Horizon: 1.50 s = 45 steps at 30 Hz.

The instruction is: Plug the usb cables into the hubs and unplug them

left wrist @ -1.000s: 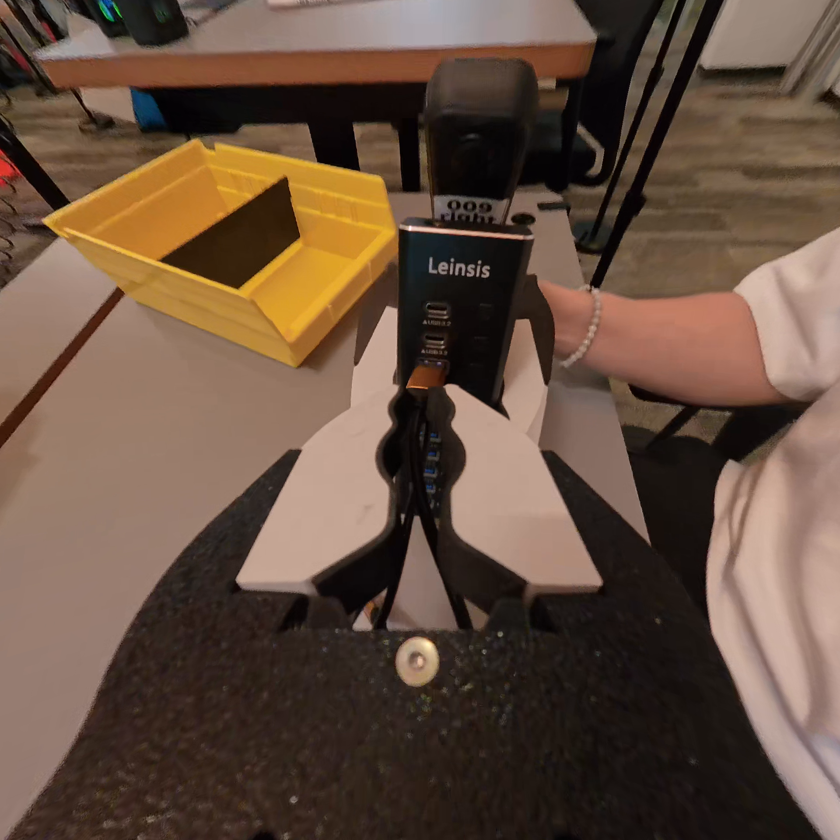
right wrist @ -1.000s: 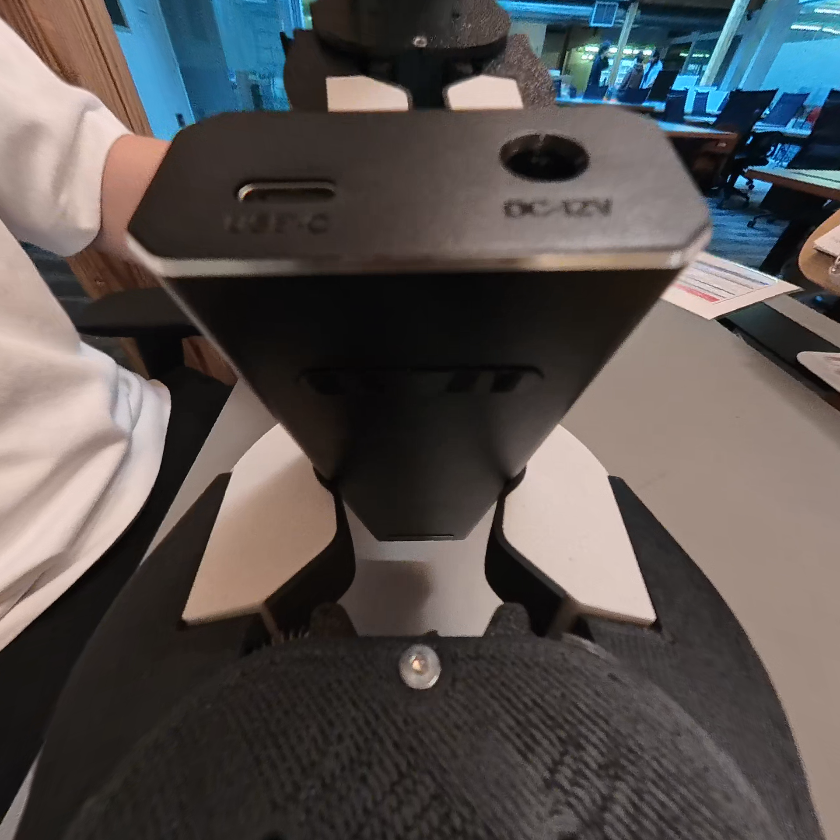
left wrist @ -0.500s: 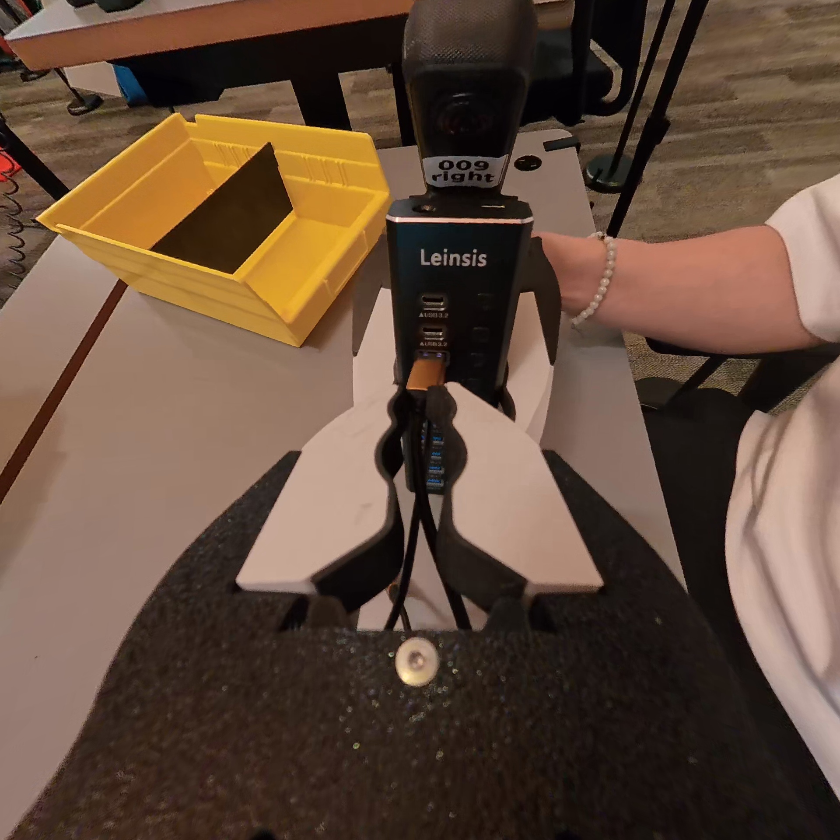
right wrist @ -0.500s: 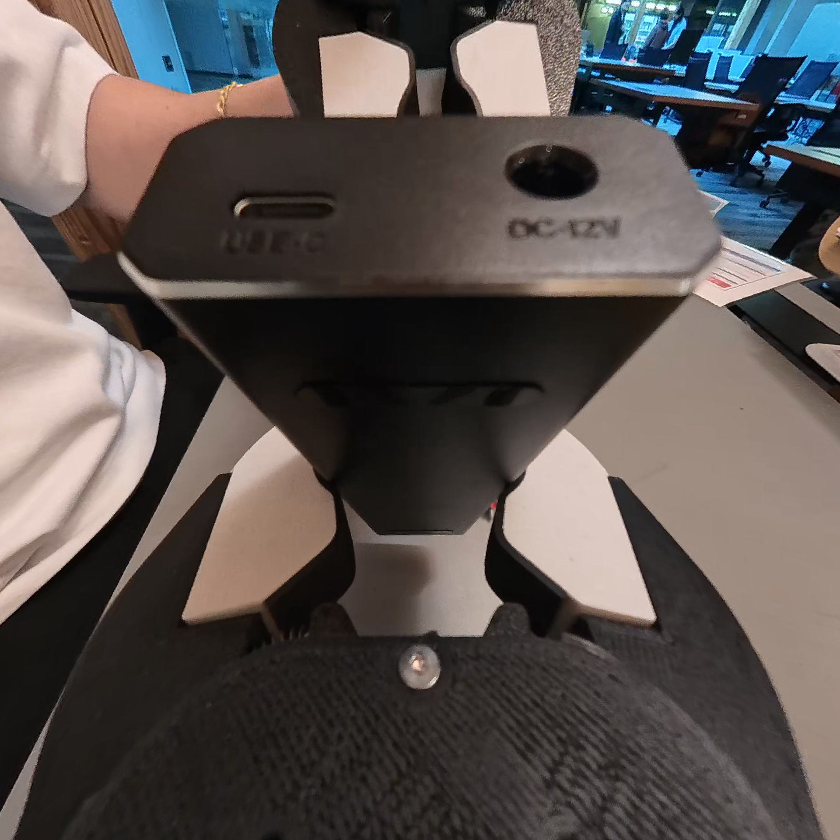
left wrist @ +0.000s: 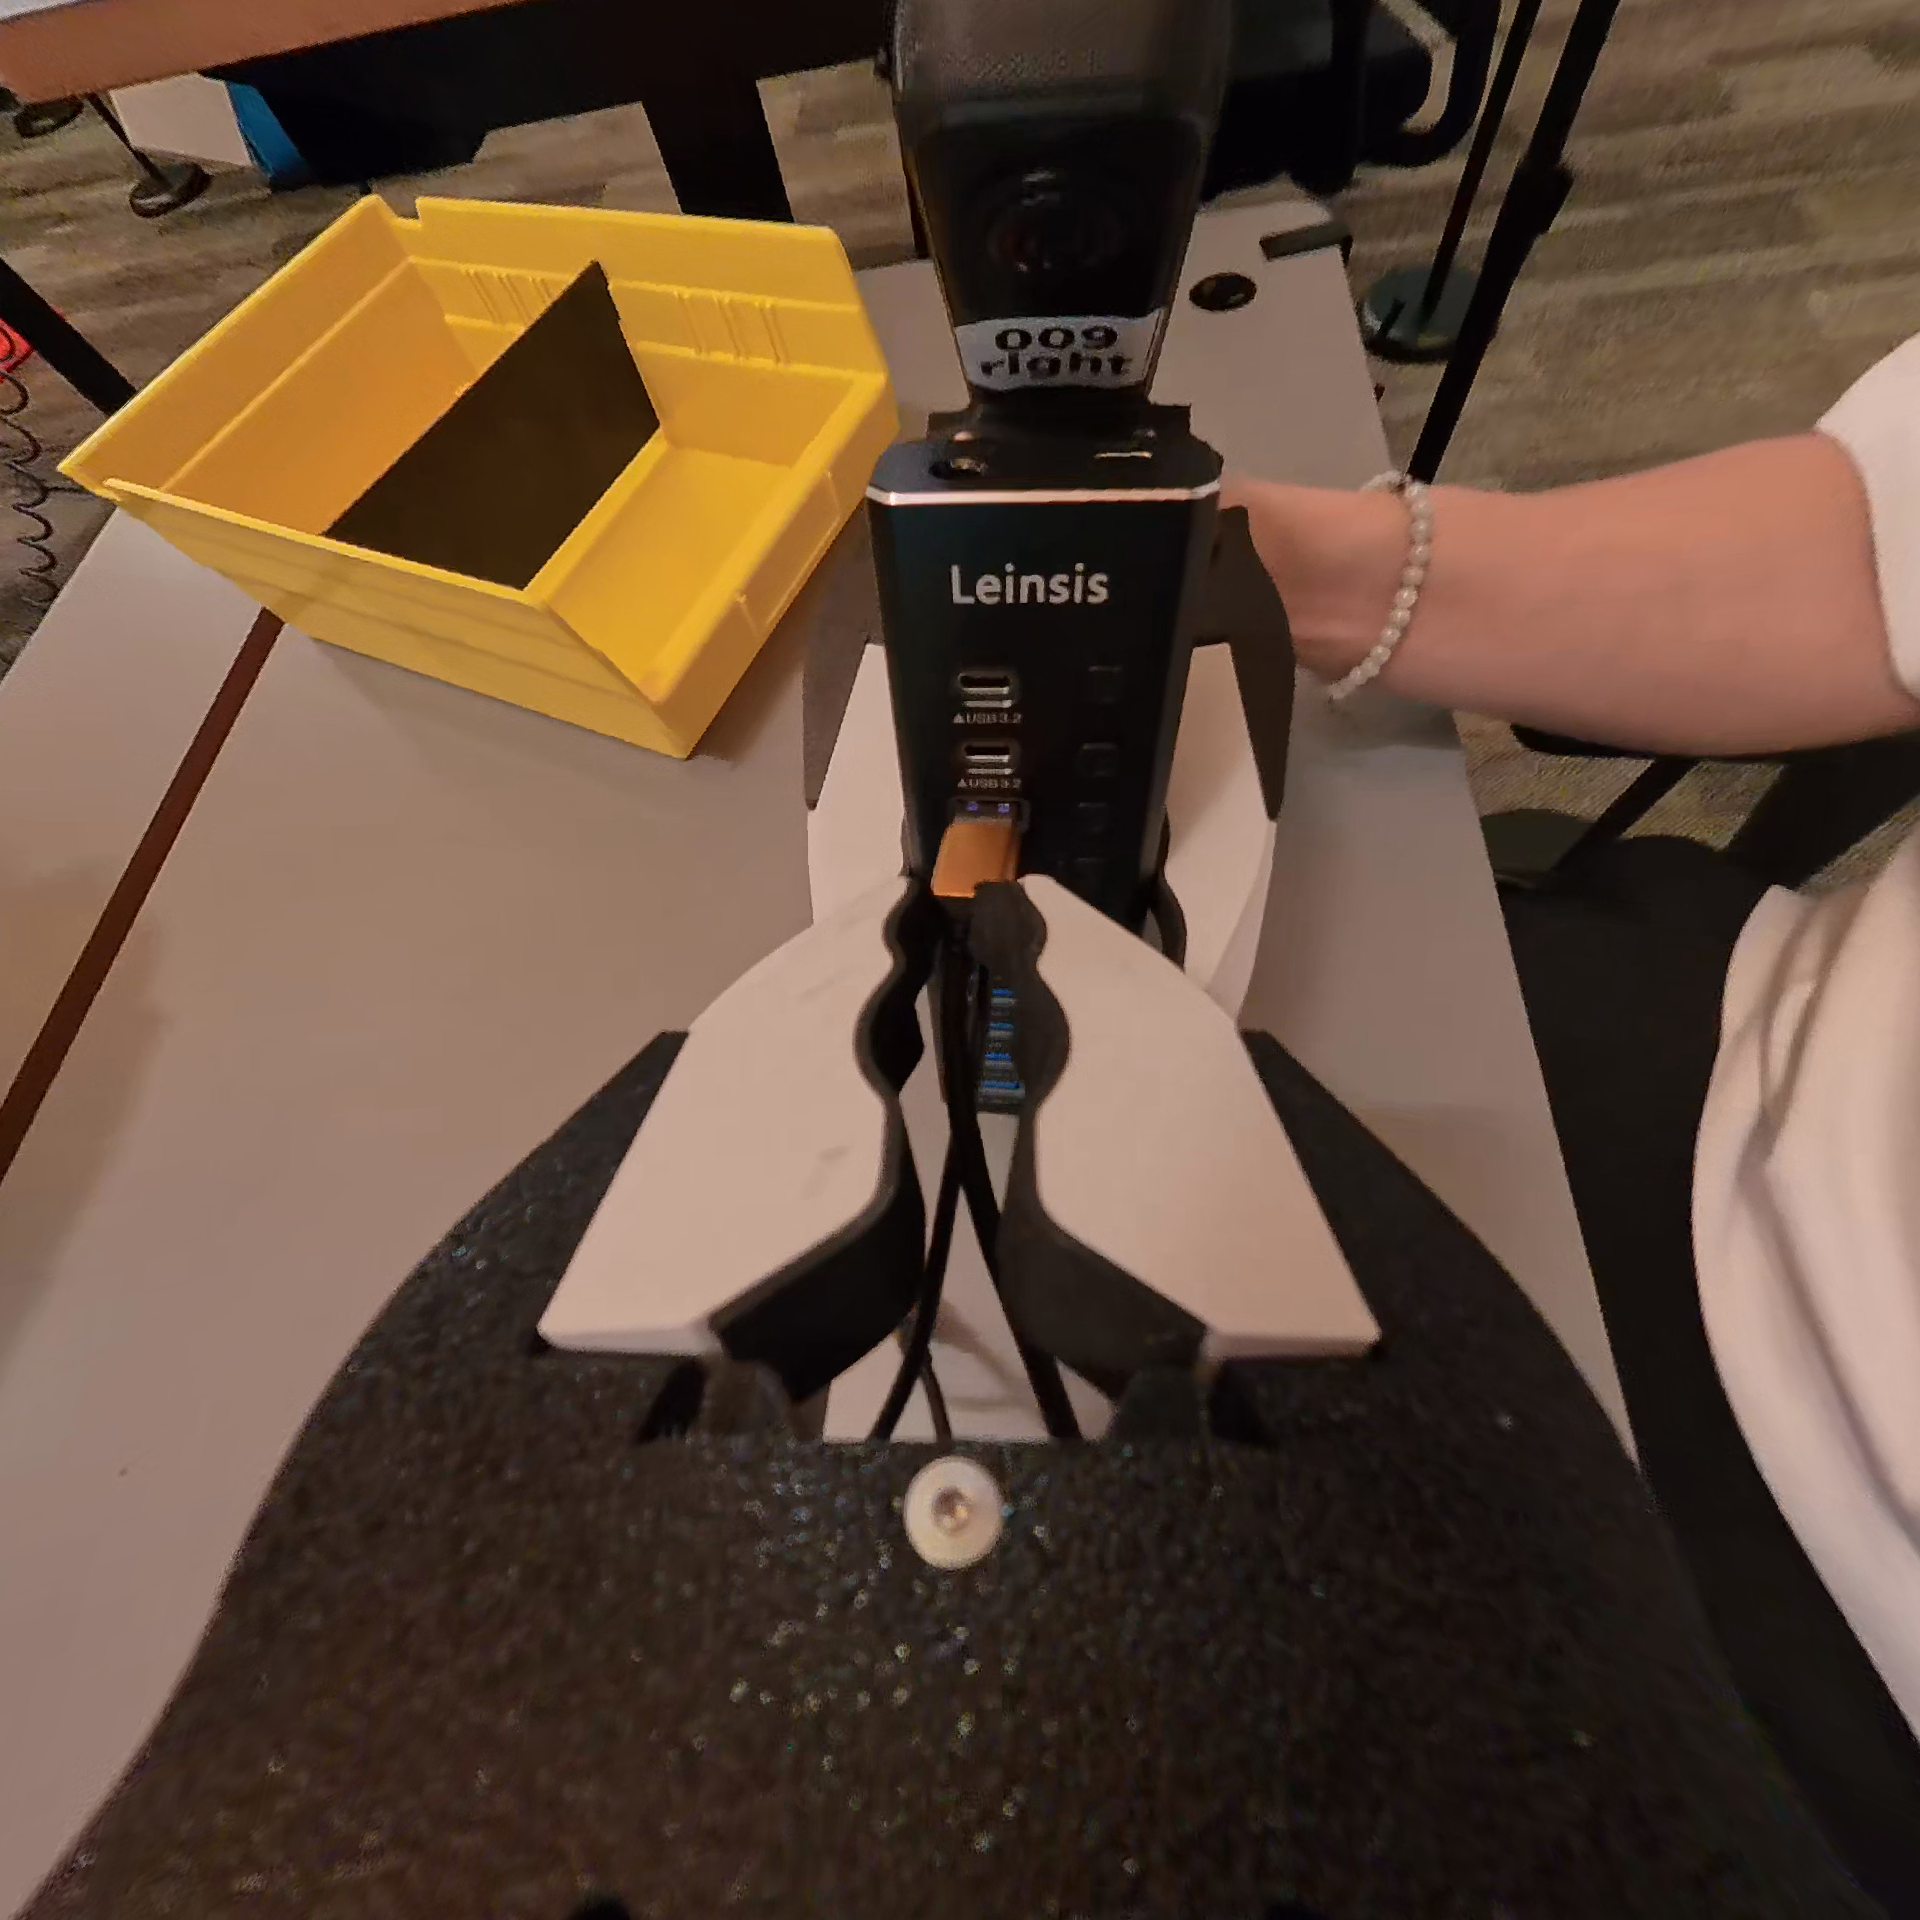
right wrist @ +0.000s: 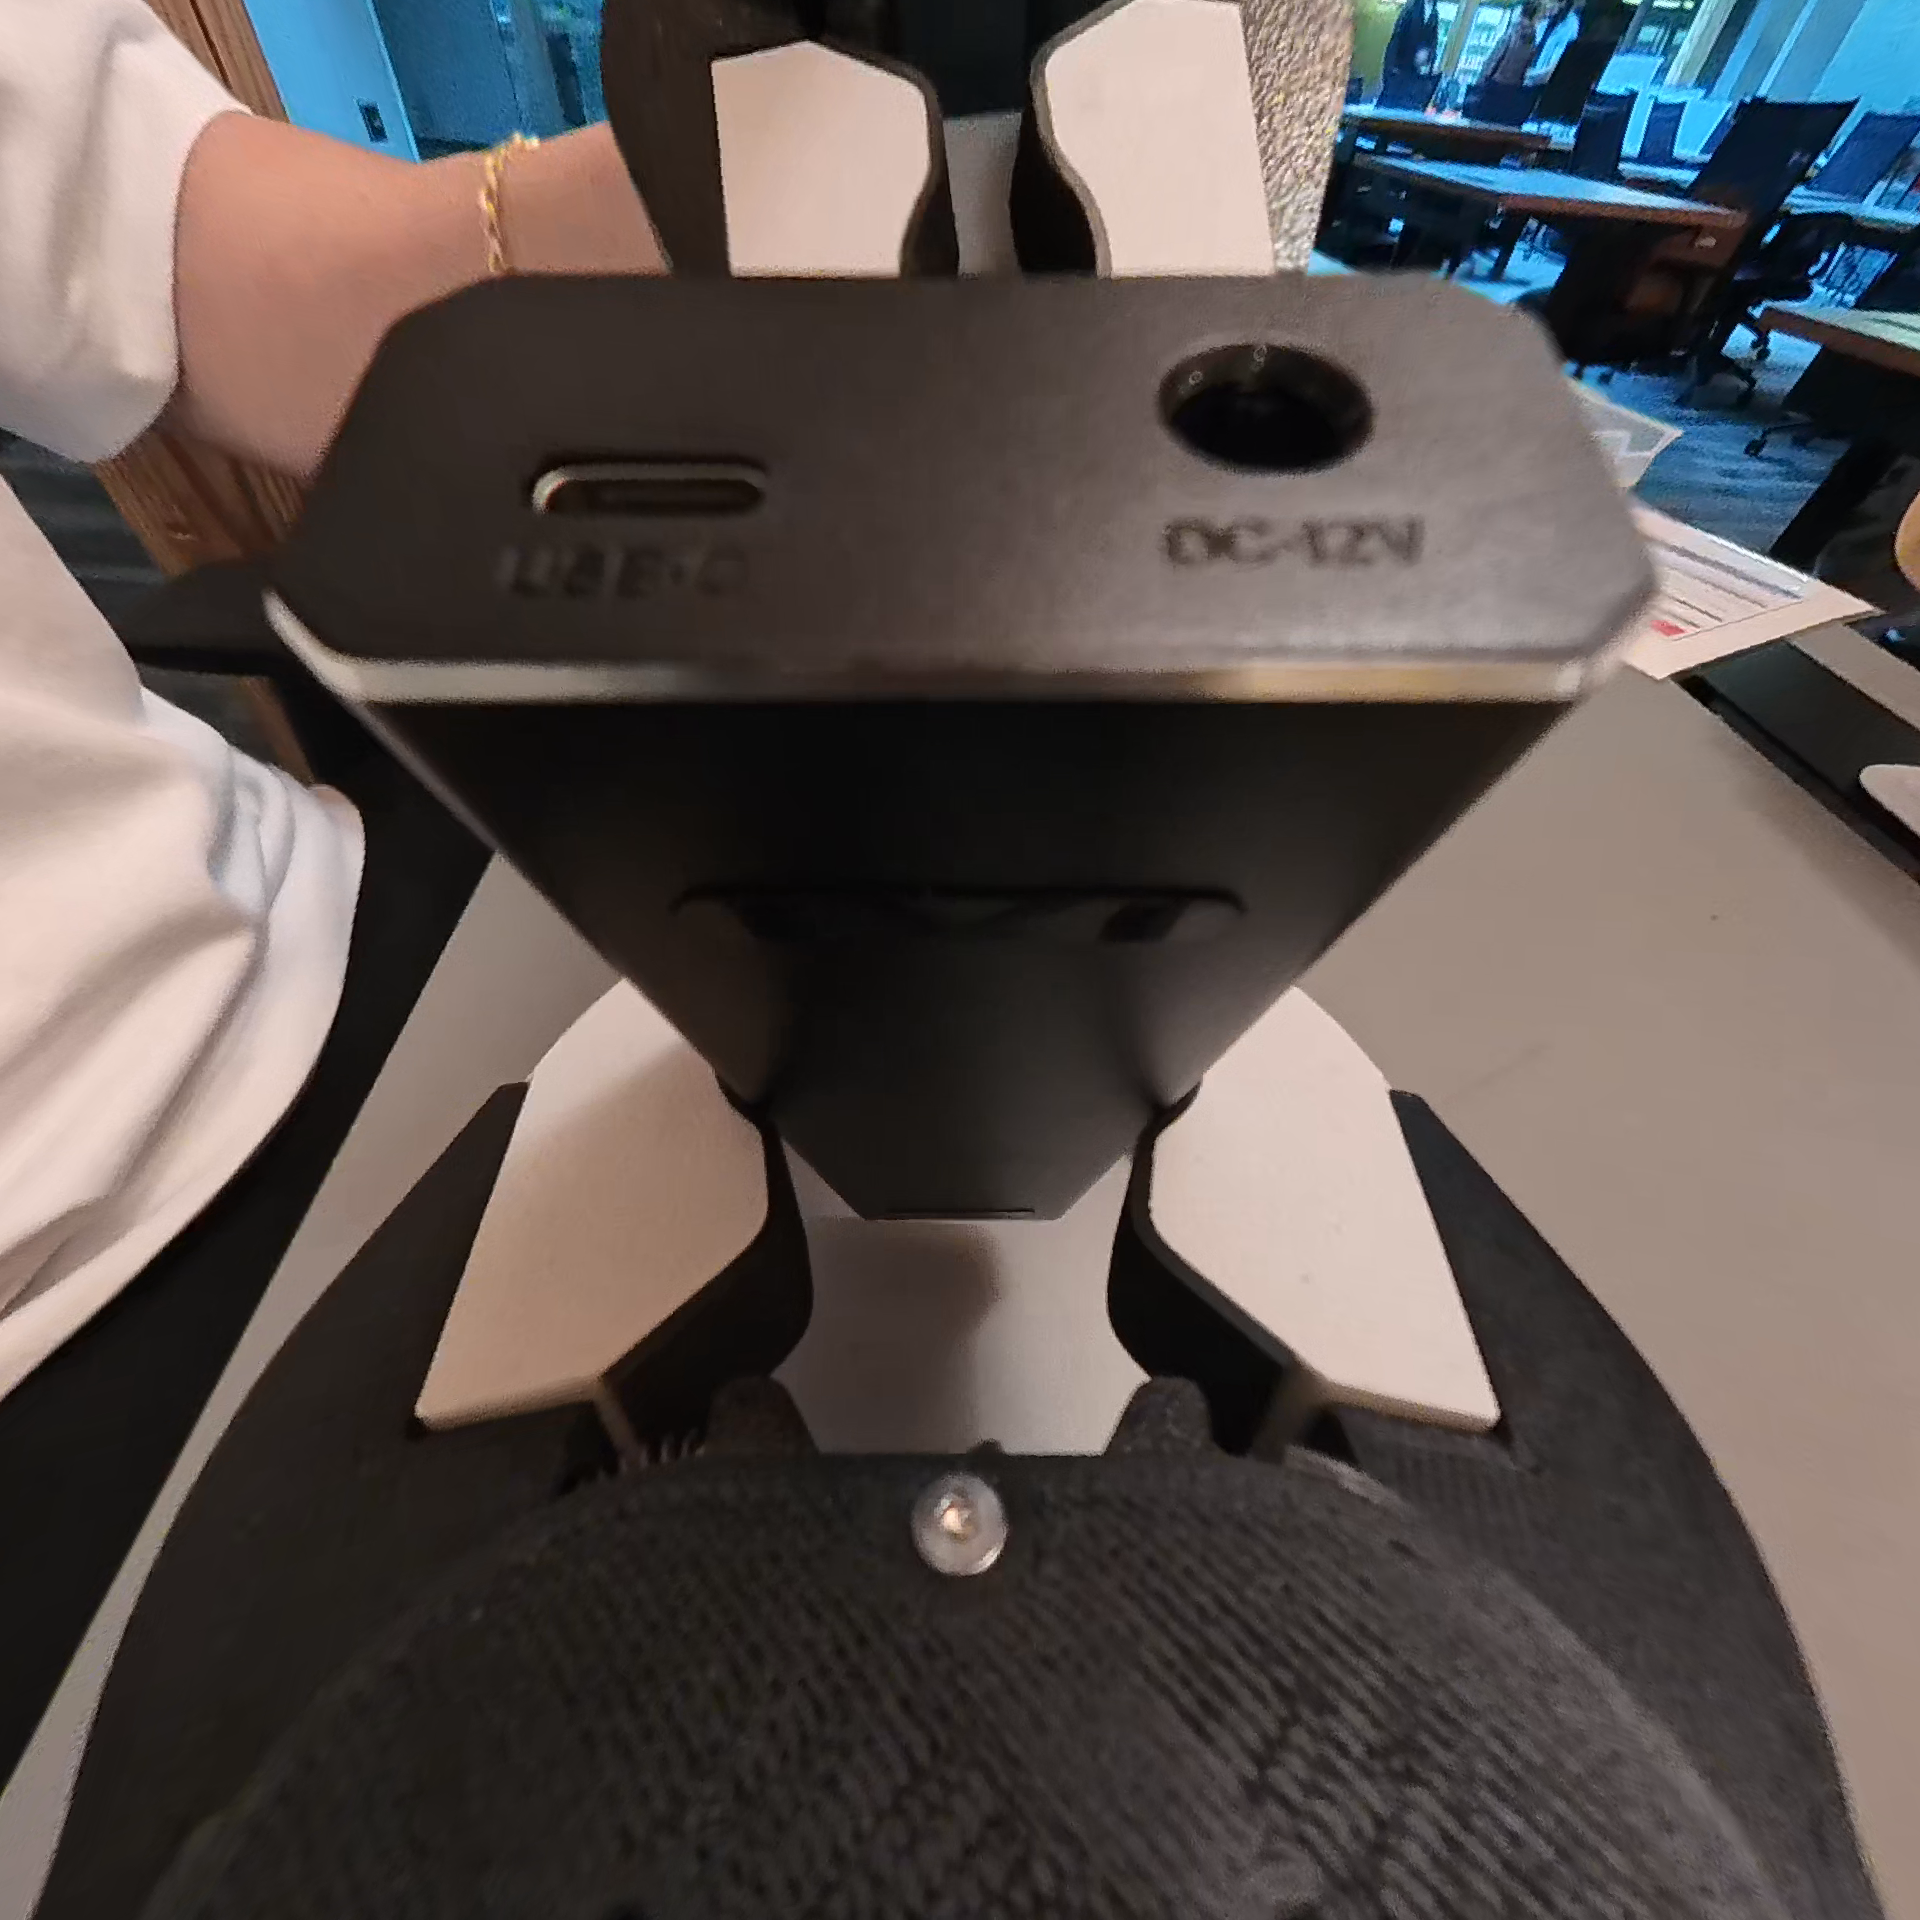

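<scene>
A black USB hub [left wrist: 1039, 644] stands upright over the grey table [left wrist: 416, 1039], clamped near its lower end between the fingers [left wrist: 1262, 675] of my right gripper. My left gripper [left wrist: 966, 904] is shut on a black cable [left wrist: 951, 1195] just behind its orange USB plug [left wrist: 971, 857]. The plug's tip sits in the hub's third port from the top. In the right wrist view the hub [right wrist: 956, 831] fills the middle, its end face towards the camera, held in my right gripper [right wrist: 956, 1143]. My left gripper [right wrist: 977, 156] shows beyond it.
A yellow bin [left wrist: 312, 520] with a black divider stands at the far left of the table. A person's forearm with a bead bracelet [left wrist: 1558, 592] reaches in from the right. A paper sheet [right wrist: 1745, 603] lies at the table's right; office desks and chairs stand beyond. Across from one pair of fingers to the other is roughly 5 cm.
The hub and both grippers have shifted slightly. In the right wrist view more of the left gripper's fingers shows above the hub. The plug stays at the third port.
</scene>
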Motion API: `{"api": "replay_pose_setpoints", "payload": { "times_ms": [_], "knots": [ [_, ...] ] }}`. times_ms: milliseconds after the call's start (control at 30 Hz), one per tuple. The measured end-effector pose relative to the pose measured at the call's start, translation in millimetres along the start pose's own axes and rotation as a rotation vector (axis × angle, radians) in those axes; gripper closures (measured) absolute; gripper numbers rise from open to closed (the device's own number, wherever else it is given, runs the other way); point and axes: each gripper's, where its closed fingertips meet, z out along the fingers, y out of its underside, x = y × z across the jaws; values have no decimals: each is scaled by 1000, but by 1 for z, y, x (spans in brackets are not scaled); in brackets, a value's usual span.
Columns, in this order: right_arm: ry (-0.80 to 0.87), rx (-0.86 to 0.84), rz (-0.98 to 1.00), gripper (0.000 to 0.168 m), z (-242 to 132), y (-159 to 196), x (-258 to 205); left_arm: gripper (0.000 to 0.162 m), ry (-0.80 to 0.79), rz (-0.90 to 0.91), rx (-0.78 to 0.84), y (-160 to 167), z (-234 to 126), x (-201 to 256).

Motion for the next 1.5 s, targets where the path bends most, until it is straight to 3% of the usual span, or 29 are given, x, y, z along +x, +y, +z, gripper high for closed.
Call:
{"api": "replay_pose_setpoints", "payload": {
  "times_ms": [100, 267, 467, 500, 533, 633, 767, 900, 1067, 1133, 1200, 1267, 1400, 1500],
  "knots": [
    [5, 13, -4, 97, -2, -4, 0, 150, -21, -5, 35, -4, -1, 0],
    [38, 1, 14, 97, -2, 3, 8, 150, -152, 72, -71, 0, 4, -4],
    [29, 5, 30, 97, 0, 0, 7, 150, -87, 38, -43, -2, 4, -4],
    [12, 13, 23, 97, 1, -3, 4, 162, -22, 42, 2, -9, 6, 5],
    [-34, -17, -6, 96, 7, -1, -5, 162, 38, 35, 41, -15, 9, 16],
    [12, -6, 4, 97, 8, 1, 2, 162, -53, 115, -37, -16, 12, 11],
    [44, 71, 25, 97, -1, -15, 9, 162, -74, 102, 51, -34, 7, 2],
    [63, 51, 17, 97, -9, -10, 12, 139, -58, 57, 183, -48, -11, -1],
    [65, 22, 0, 97, -6, -7, 11, 113, -129, 88, 82, -52, -22, -5],
    [58, 8, -3, 97, -2, -6, 10, 90, -82, 81, 34, -55, -13, 8],
    [52, 7, -17, 97, 1, -9, 7, 80, -69, 35, -48, -49, 3, 12],
    [40, 21, -23, 97, 3, -14, 3, 90, -109, -2, -109, -37, 17, 5],
    [29, 45, -11, 97, 2, -17, 2, 91, -110, -43, -36, -44, 24, 4],
    [53, 188, 0, 96, -9, -36, 8, 91, -87, -110, 63, -56, 14, -4]
  ]
}}
